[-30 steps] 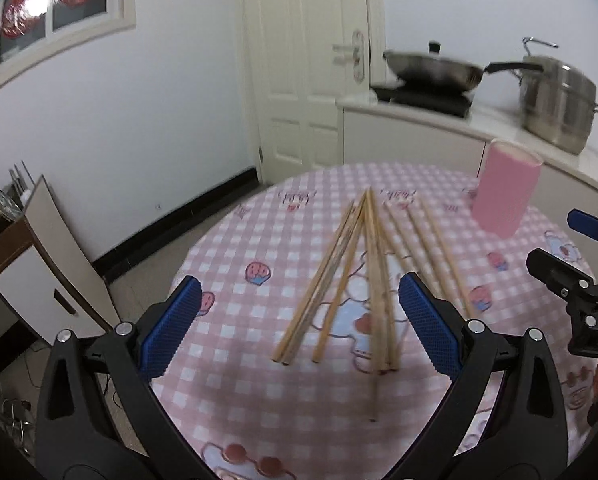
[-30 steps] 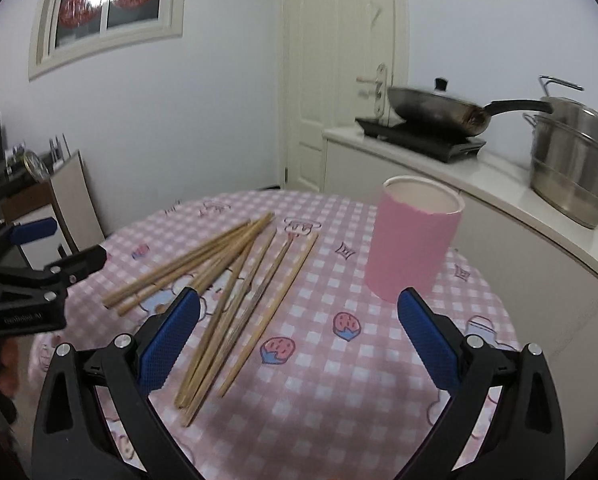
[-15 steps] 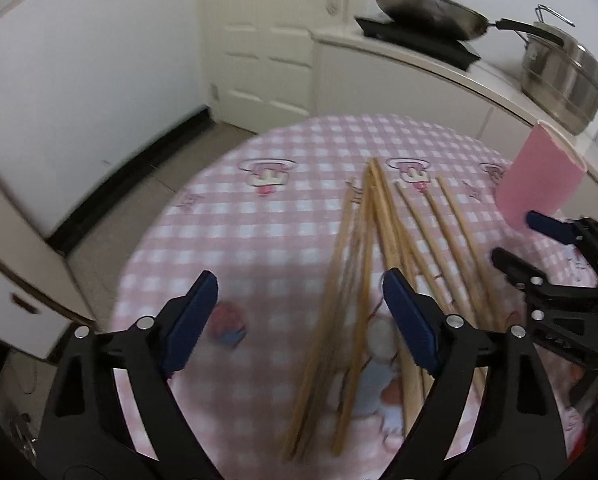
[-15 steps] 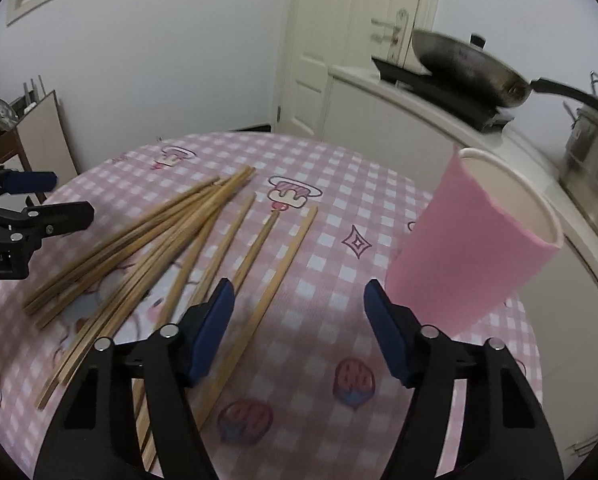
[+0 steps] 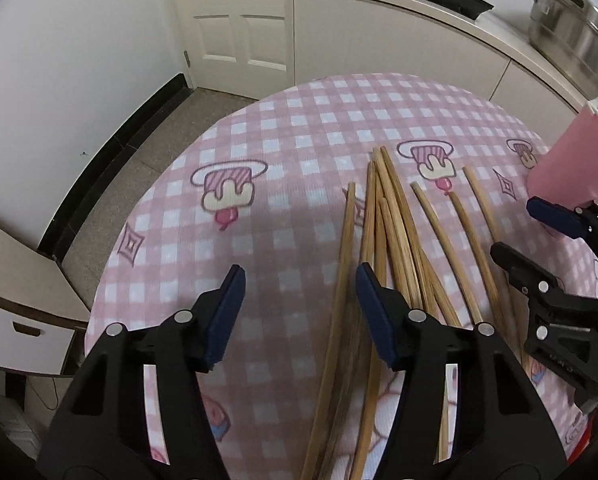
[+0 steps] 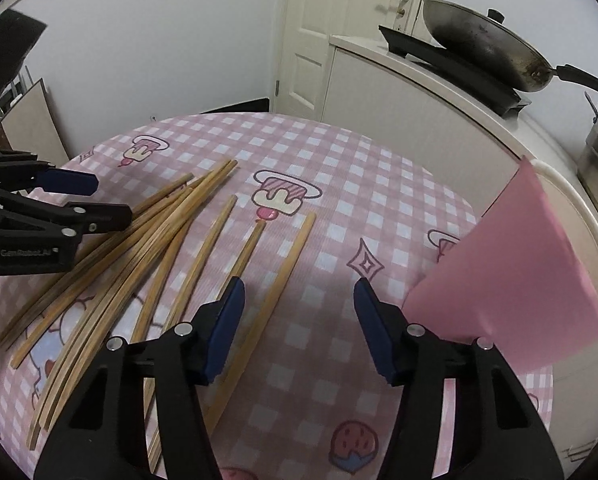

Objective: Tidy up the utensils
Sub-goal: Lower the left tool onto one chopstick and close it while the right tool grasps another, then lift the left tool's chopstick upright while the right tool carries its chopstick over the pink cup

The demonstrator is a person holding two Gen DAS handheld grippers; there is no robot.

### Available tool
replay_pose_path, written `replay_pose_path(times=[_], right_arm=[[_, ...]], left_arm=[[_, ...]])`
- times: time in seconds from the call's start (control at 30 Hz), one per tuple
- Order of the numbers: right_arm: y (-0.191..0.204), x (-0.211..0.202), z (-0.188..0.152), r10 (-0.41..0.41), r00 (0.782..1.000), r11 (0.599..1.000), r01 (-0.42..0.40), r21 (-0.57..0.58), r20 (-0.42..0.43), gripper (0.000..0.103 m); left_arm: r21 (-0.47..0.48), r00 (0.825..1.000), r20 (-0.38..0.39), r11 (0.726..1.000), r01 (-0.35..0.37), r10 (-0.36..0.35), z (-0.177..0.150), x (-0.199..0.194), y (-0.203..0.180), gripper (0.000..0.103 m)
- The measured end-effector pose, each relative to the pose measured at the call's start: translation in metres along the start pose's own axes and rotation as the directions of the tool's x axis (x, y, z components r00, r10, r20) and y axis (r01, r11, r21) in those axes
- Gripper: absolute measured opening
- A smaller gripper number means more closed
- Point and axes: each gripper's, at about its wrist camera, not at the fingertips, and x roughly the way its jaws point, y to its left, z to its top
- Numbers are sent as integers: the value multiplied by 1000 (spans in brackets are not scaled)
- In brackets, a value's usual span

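Round table (image 5: 299, 128) under pink checked cloth, kitchen counter behind. Chopsticks (image 6: 147, 240) fanned loose across it, pink cup (image 6: 531, 272) standing near the edge. Left gripper (image 5: 299, 300) and right gripper (image 6: 297, 304) both half-spread, just been narrowing, pinching nothing yet. Risks as judged: catching several overlapping sticks together, skidding round sticks off the cloth, or knocking over the light cup with the right arm.
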Motion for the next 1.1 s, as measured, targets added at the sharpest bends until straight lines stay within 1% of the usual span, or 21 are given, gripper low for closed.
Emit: replay_pose_path(times=[0.1, 0.17, 0.23, 0.3, 0.43, 0.5, 0.53, 0.57, 0.6, 0.63, 0.67, 0.73, 0.77, 0.8, 0.93, 1.0, 1.1], right_arm=[[-1, 5, 3, -5, 1000, 1000, 5, -4, -11, 46], [-1, 7, 5, -5, 1000, 1000, 5, -8, -19, 46], [-2, 10, 6, -14, 1000, 1000, 13, -13, -27, 45], [-2, 13, 8, -18, 999, 1000, 18, -17, -33, 45], [-3, 17, 13, -16, 999, 1000, 15, -15, -47, 43], [-3, 19, 16, -4, 998, 1000, 4, -13, -57, 37], [-3, 20, 17, 2, 998, 1000, -2, -11, -61, 36], [-3, 21, 19, 10, 998, 1000, -11, -7, -66, 34], [-3, 22, 20, 21, 997, 1000, -21, -3, -70, 29], [-3, 23, 21, 36, 997, 999, -36, 2, -74, 27], [-2, 23, 22, 48, 996, 999, -48, 7, -79, 22], [-1, 25, 25, 65, 994, 998, -64, 13, -86, 17], [-2, 26, 27, 71, 994, 997, -70, 16, -89, 14], [-2, 27, 28, 79, 993, 997, -77, 19, -91, 9], [-1, 25, 31, 110, 990, 994, -107, 31, -90, 6], [-1, 18, 32, 130, 989, 991, -128, 41, -66, 5], [1, -2, 35, 161, 987, 986, -160, 45, -16, 5]], left_arm=[[-7, 1000, -15, 1000, 0, 0, 8, 6, 2, 55], [0, 999, -32, 1000, 8, -8, 12, 12, 2, 54], [19, 1000, -26, 1000, -5, 6, 15, 16, 0, 54], [18, 1000, -29, 1000, -2, 3, 17, 17, 0, 52], [7, 1000, -22, 1000, -5, 5, 27, 21, 2, 35], [5, 1000, -22, 1000, -2, 2, 28, 21, 2, 31], [6, 1000, -22, 1000, 3, -3, 28, 21, 1, 28], [5, 1000, -20, 1000, 5, -5, 27, 20, 1, 24], [3, 1000, -18, 1000, 5, -5, 29, 21, 1, 23], [3, 1000, -16, 1000, 8, -8, 28, 20, 2, 18], [0, 1000, -15, 1000, 12, -12, 29, 20, 2, 11], [-11, 1000, -13, 1000, 14, -15, 29, 21, 3, 7], [-18, 1000, -12, 1000, 20, -20, 26, 20, 2, 6], [-25, 1000, -12, 999, 26, -27, 25, 19, 3, 6], [-51, 1000, -1, 998, 28, -28, 17, 10, 12, 6], [-62, 999, 11, 997, 35, -34, 14, 4, 15, 6], [-77, 998, 50, 996, 40, -36, 11, -17, 20, 6]])
